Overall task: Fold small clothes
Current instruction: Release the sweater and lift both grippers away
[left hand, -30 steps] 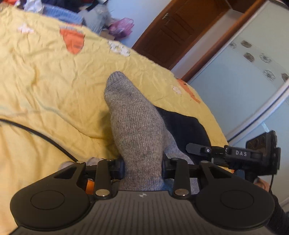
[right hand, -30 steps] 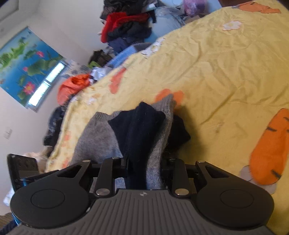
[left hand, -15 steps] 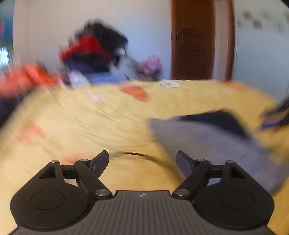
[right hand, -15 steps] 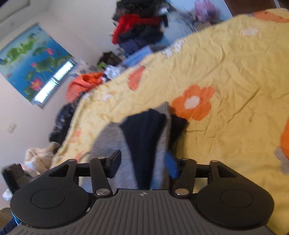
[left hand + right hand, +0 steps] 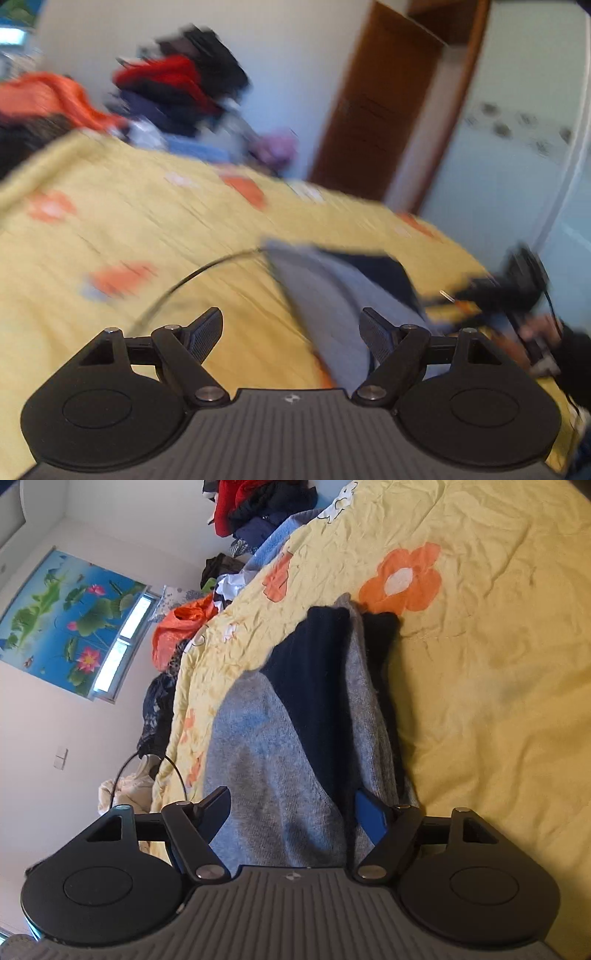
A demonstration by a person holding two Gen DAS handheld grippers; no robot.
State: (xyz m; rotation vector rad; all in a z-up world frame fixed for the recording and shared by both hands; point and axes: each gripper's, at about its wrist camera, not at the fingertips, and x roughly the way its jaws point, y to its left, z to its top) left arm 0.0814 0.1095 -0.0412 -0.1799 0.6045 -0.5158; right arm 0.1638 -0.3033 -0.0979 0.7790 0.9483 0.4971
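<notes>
A grey sock (image 5: 266, 746) lies flat on the yellow flowered bed sheet (image 5: 480, 664) with a navy sock (image 5: 317, 686) stacked lengthwise over it. My right gripper (image 5: 291, 794) sits low over the near end of the pile. Its jaws are closing, the socks lie between them, and the pads do not visibly press. The left wrist view is blurred. My left gripper (image 5: 291, 321) is open with only the sheet (image 5: 110, 221) between its fingers. There the grey sock (image 5: 325, 295) and navy sock (image 5: 380, 269) lie to the right, partly behind the right finger.
A black cable (image 5: 177, 288) curves over the sheet toward the socks. Piled clothes (image 5: 177, 92) sit beyond the bed's far edge, beside a brown door (image 5: 373, 110). A person's hand (image 5: 543, 332) shows at the right. More heaped clothes (image 5: 266, 502) and an orange garment (image 5: 184, 627) line the bed's edge.
Both grippers were shut on the socks and have let go; the socks now lie on the bed. The left gripper has swung off to the left of them.
</notes>
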